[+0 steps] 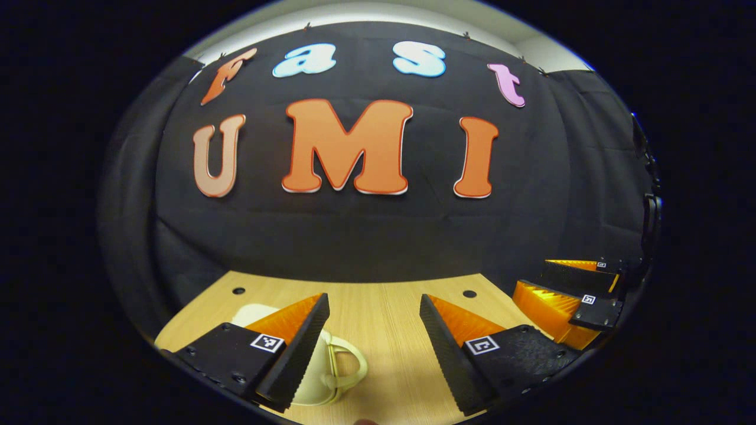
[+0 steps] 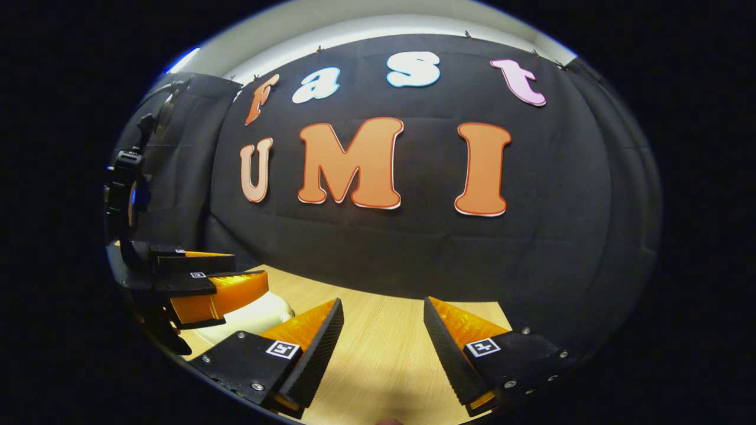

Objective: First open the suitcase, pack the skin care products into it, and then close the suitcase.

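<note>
Both your left gripper [image 1: 373, 339] and right gripper [image 2: 383, 348] hang agape above the desk [image 1: 384, 307]; the cream case [image 1: 331, 369] below-left looks rigid, slick, light, so take its looped handle.

The cream suitcase [image 1: 319, 366] lies low on the desk [image 1: 384, 319] under the left tool [image 1: 372, 348], whose fingers stand spread with bare desk between them. To the suitcase's right the right tool [image 1: 582, 307] hangs nearby. Beyond the suitcase, open desk runs to the cloth wall [image 1: 378, 236].
</note>
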A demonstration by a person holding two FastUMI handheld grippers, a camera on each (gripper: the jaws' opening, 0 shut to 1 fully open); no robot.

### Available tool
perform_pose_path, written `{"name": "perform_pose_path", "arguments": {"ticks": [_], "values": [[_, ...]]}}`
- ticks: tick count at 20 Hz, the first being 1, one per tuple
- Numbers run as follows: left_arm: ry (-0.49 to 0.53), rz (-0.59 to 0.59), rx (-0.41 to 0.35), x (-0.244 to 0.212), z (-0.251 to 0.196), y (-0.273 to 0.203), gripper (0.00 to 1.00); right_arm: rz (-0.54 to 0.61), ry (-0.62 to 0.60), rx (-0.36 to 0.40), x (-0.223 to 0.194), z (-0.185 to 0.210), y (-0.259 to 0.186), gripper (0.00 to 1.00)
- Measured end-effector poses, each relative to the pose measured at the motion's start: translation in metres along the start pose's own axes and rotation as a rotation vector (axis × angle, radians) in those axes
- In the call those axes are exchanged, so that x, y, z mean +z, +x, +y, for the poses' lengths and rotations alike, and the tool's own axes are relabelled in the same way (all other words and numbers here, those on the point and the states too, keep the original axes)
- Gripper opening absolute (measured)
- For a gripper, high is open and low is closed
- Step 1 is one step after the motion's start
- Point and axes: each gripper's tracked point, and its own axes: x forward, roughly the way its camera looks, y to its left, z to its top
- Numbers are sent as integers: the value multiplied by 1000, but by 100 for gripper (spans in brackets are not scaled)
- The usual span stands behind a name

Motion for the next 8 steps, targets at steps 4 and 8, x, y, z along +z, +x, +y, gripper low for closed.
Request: {"name": "perform_pose_path", "arguments": {"ticks": [4,8], "values": [[14,-53,-12,10,-15,-10,97,-29,-24,16,5,9,0,88],[74,-58,2,7,-19,-12,97,-56,-29,27,11,15,0,89]]}}
